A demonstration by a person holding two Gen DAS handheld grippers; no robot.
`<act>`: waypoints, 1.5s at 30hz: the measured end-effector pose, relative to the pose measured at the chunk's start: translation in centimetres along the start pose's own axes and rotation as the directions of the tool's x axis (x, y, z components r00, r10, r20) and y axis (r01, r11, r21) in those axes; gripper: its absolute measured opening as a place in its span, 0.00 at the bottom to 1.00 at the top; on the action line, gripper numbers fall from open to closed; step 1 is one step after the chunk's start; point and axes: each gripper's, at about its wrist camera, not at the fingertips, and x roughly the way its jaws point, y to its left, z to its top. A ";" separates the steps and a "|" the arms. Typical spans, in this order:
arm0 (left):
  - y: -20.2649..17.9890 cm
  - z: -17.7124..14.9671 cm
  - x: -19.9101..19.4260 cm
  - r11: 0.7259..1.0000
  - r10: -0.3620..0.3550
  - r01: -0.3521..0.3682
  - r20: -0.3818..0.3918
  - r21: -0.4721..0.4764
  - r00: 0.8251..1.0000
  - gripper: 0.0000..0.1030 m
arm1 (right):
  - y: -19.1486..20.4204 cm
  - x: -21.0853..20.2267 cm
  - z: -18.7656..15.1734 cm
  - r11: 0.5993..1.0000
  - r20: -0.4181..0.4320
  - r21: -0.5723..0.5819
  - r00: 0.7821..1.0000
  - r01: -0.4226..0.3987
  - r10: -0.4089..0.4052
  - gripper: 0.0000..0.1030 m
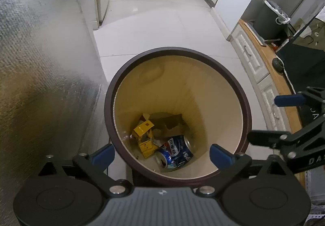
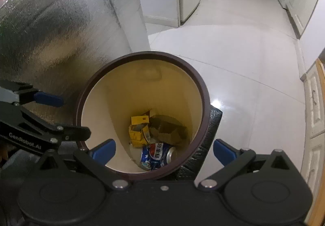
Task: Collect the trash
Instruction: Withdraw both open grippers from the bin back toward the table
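Lying in the bin [image 1: 242, 104], the can [image 1: 175, 153] looks light, thin and easily dented, best gripped across its middle; both grippers, left [image 1: 161, 154] and right [image 2: 164, 152], are spread wide and empty.

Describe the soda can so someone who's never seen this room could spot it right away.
Find the round bin with the dark brown rim on the white tiled floor. At its bottom, beside a crumpled yellow carton and brown cardboard, lies the can: the only blue, shiny metal item there.

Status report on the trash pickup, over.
Left gripper open, empty, above the bin. Right gripper open, empty. Blue Pepsi can and yellow carton lie at the bin's bottom. Nothing blocking the opening.
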 end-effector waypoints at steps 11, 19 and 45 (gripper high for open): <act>0.1 -1.2 -1.7 1.000 0.023 -0.023 0.004 0.017 1.000 1.00 | 0.0 -2.1 -1.4 0.999 0.035 0.033 0.999 0.017 -0.019 1.00; 0.1 -1.8 -3.5 1.000 0.025 -0.026 0.033 0.016 0.999 1.00 | 0.5 -3.6 -2.7 0.998 0.052 0.043 0.998 0.035 -0.037 1.00; -2.3 -5.3 -12.7 0.994 -0.012 -0.015 0.241 0.112 0.971 1.00 | 1.5 -12.6 -7.5 0.987 0.262 0.128 0.956 0.099 -0.130 1.00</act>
